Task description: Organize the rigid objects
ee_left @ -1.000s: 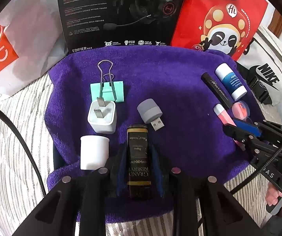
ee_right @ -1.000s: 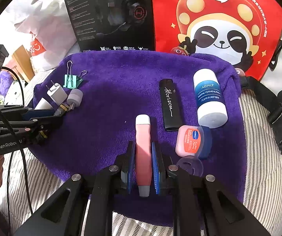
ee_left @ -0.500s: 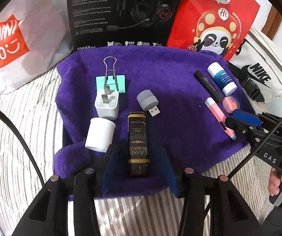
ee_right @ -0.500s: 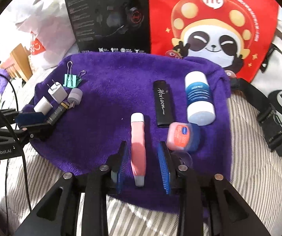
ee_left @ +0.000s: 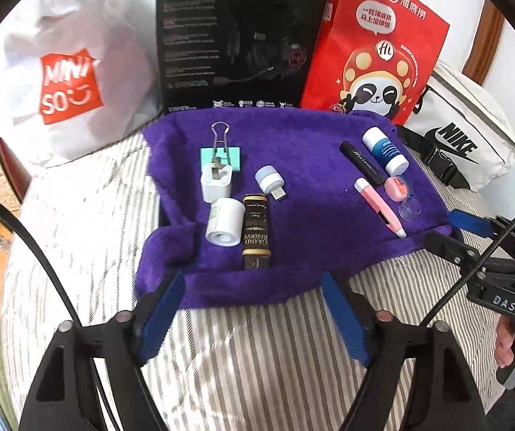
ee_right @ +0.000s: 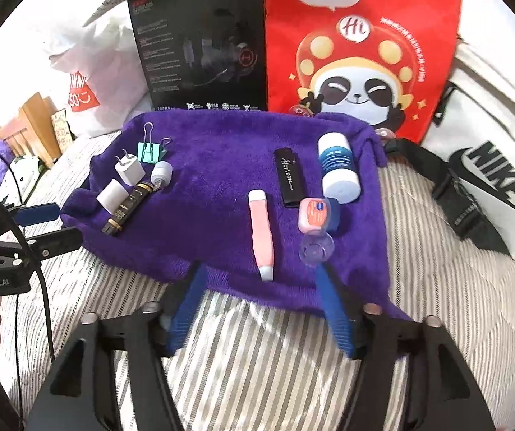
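Note:
On the purple towel [ee_left: 304, 143], a black and gold tube [ee_left: 255, 231] lies free just beyond my left gripper [ee_left: 253, 283], whose jaws are opening with nothing between them. Beside the tube are a white cylinder [ee_left: 224, 222], a white charger [ee_left: 216, 181], a USB light [ee_left: 271, 180] and a green binder clip [ee_left: 220, 154]. My right gripper [ee_right: 261, 276] is also opening. The pink tube [ee_right: 262, 233] lies loose, its near end level with the fingertips and untouched. A black lighter [ee_right: 289, 177], a blue and white bottle [ee_right: 338, 168], a pink jar [ee_right: 316, 215] and a clear lid [ee_right: 316, 248] lie close by.
The towel rests on a striped bedsheet [ee_left: 257, 352]. Behind it stand a black headset box [ee_left: 235, 36], a red panda bag [ee_left: 379, 46] and a white shopping bag [ee_left: 67, 79]. A white Nike bag [ee_right: 487, 172] with black straps lies at the right.
Both grippers let go, the left of the black and gold tube, the right of the pink tube. Both have opened and drawn back and up over the striped sheet.

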The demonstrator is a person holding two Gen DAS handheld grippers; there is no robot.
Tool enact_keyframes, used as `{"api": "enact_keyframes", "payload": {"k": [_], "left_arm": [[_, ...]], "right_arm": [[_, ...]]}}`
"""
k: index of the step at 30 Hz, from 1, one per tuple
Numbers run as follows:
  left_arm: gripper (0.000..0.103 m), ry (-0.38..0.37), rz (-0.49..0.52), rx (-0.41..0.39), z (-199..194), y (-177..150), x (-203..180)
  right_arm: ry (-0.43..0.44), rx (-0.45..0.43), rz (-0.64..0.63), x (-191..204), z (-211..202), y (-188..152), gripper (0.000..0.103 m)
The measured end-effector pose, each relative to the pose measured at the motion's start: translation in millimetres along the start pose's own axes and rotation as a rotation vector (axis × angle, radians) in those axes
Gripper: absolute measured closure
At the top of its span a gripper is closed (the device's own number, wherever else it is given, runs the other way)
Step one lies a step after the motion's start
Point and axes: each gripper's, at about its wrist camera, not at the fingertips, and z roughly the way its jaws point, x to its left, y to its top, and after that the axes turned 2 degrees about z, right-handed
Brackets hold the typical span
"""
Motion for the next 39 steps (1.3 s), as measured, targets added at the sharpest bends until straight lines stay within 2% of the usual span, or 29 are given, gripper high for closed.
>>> {"api": "enact_keyframes", "payload": {"k": [2,7,16,24,39], "left_arm": [[0.019,0.018,0.01,-0.018,-10,-3,-3],[0.001,0.079,0.007,-0.092,-42,-12,-10],[0.0,0.062,-0.077,-0.122,-79,-25,-14],[0.0,0.06,-0.079,-0.102,-89,-32,-27],[0.0,0.099,-0.068,-0.108,-101,-37,-28]], "right_arm": [[-0.017,-0.014,0.01,3,-10,-4,0.023],[-0.044,-0.038,0.037,10,-30,-12,0.012],[-0.104,-0.019,0.106,14,-54,-32,0.0],[-0.135,-0.021,0.119,15,-78,-44,0.0],[-0.135,-0.027,0.141,9,-94,-50,0.0]]}}
